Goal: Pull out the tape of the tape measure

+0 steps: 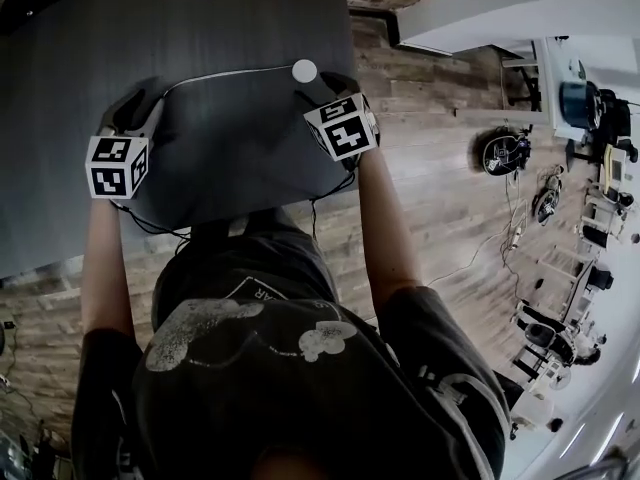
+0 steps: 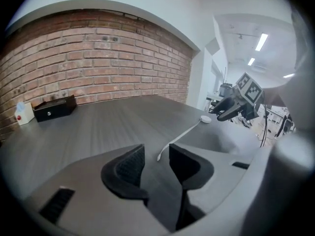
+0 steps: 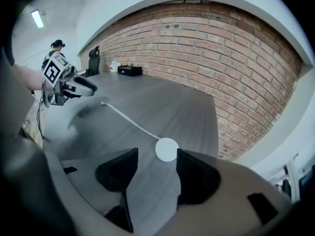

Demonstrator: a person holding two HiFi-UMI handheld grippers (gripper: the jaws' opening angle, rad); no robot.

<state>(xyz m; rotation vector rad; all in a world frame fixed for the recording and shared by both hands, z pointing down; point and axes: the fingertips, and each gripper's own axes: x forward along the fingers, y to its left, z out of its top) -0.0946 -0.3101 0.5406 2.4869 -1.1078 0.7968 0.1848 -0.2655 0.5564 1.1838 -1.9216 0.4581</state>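
**A:** Which step are we on?

**B:** Close to the end, I'd say. Start with the dark table (image 1: pixel 230 28): the round white case (image 1: pixel 304 70) sits on it near its right edge in the head view. The pull looks done, and nothing is being held.

**A:** Both grippers are free, then?

**B:** Yes. The right gripper (image 3: pixel 157 157) hangs just behind the case, jaws spread wide. The case (image 3: pixel 167 149) shows at the mouth of the gap and closer to the right-hand jaw, and I can't see a pad pressing it. The left gripper (image 2: pixel 156 154) is well apart from the case, with its jaws parted and nothing pinched between them.

**A:** And the tape?

**B:** The tape (image 1: pixel 225 76) runs out of the case to the left and lies flat on the table in a gentle curve. Its free end, the part farthest from the case, lies just in front of the left gripper's gap.

**A:** So what comes next?

**B:** Probably just lifting both grippers away from the case without catching the tape. If more length is needed, the right jaws close on the case and the left on the tape's end. I can't tell whether the tape would hold or spring back.
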